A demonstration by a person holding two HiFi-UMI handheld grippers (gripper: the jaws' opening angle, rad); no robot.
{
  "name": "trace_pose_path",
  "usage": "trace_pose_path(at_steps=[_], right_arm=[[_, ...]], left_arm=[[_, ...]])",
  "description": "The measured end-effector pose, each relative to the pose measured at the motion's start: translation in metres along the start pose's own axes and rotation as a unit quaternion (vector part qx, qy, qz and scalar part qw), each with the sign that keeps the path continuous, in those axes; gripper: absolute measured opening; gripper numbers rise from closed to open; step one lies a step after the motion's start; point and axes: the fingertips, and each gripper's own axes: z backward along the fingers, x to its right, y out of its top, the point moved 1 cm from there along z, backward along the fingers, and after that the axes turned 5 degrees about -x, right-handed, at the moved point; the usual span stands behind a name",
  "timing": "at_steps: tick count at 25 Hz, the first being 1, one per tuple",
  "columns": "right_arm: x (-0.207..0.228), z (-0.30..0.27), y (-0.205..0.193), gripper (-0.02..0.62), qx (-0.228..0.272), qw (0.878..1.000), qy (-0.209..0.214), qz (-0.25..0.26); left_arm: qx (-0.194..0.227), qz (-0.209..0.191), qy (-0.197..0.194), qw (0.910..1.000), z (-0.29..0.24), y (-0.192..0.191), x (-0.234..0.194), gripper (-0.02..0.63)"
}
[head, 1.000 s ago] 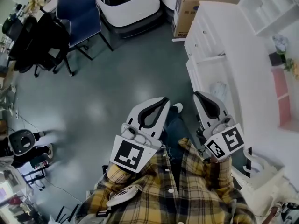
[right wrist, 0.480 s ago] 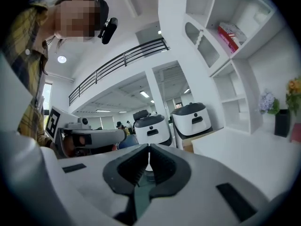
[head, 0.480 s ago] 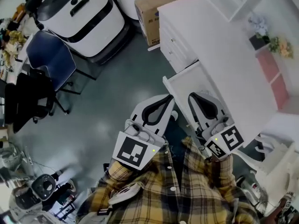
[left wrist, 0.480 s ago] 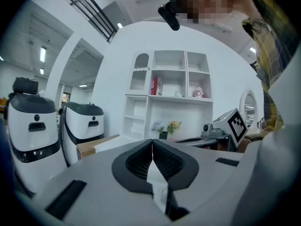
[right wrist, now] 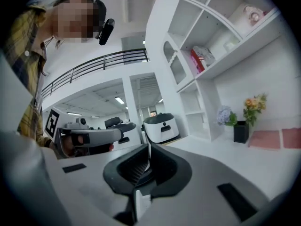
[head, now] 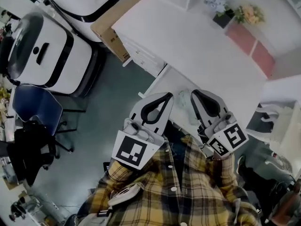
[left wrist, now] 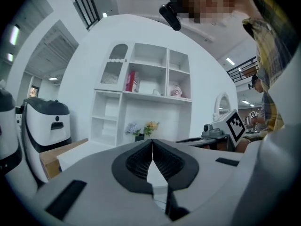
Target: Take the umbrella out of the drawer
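In the head view a white desk [head: 202, 46] stands ahead, and its open drawer [head: 162, 81] juts toward me. A pale bundled thing [head: 189, 113] lies in the drawer between the two grippers and is partly hidden; I cannot tell whether it is the umbrella. My left gripper [head: 168, 96] hovers over the drawer's near end, shut and empty. The right gripper [head: 193, 92] is beside it, also shut with nothing held. Seen from the left gripper view, the left gripper [left wrist: 152, 144] has its jaws touching. The right gripper [right wrist: 149, 149] in its own view is equally closed.
A cardboard box [head: 110, 25] leans at the desk's left end, beside two white machines [head: 47, 55]. A blue chair [head: 37, 109] stands at the left. Flower pots [head: 221, 6] and pink panels [head: 249, 44] sit at the desk's back. A white shelf unit [left wrist: 141, 93] rises behind.
The head view has swung round: the desk and its open drawer moved from the right edge to straight ahead of the grippers. Both grippers turned with it and stayed shut.
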Motion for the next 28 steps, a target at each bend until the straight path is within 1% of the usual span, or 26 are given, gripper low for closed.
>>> trace_pose_path(at_steps=[3, 6, 10, 15, 19, 22, 25, 28], right_arm=[[0.014, 0.019, -0.001, 0.018, 0.01, 0.999, -0.049, -0.009], [0.029, 0.036, -0.002, 0.018, 0.016, 0.995, -0.095, -0.018], [0.04, 0.056, -0.003, 0.018, 0.024, 0.986, -0.159, -0.033], [0.047, 0.076, -0.011, 0.019, 0.031, 0.971, -0.23, -0.061], [0.052, 0.088, -0.018, 0.018, 0.031, 0.962, -0.262, -0.076], [0.054, 0.091, -0.023, 0.02, 0.031, 0.957, -0.275, -0.087], [0.054, 0.09, -0.028, 0.02, 0.027, 0.956, -0.277, -0.092], [0.053, 0.086, -0.033, 0.02, 0.018, 0.958, -0.271, -0.097]], left_arm=[[-0.002, -0.015, -0.049, 0.9987, -0.019, 0.004, 0.01, 0.021], [-0.008, -0.026, -0.098, 0.9948, -0.038, 0.007, 0.022, 0.021], [-0.016, -0.036, -0.171, 0.9845, -0.062, 0.01, 0.036, 0.021], [-0.027, -0.043, -0.238, 0.9699, -0.075, 0.011, 0.05, 0.021], [-0.045, -0.044, -0.268, 0.9613, -0.081, 0.003, 0.056, 0.021], [-0.054, -0.048, -0.283, 0.9562, -0.084, -0.002, 0.058, 0.021], [-0.057, -0.05, -0.291, 0.9537, -0.086, -0.004, 0.058, 0.021], [-0.062, -0.047, -0.291, 0.9534, -0.085, -0.007, 0.056, 0.021]])
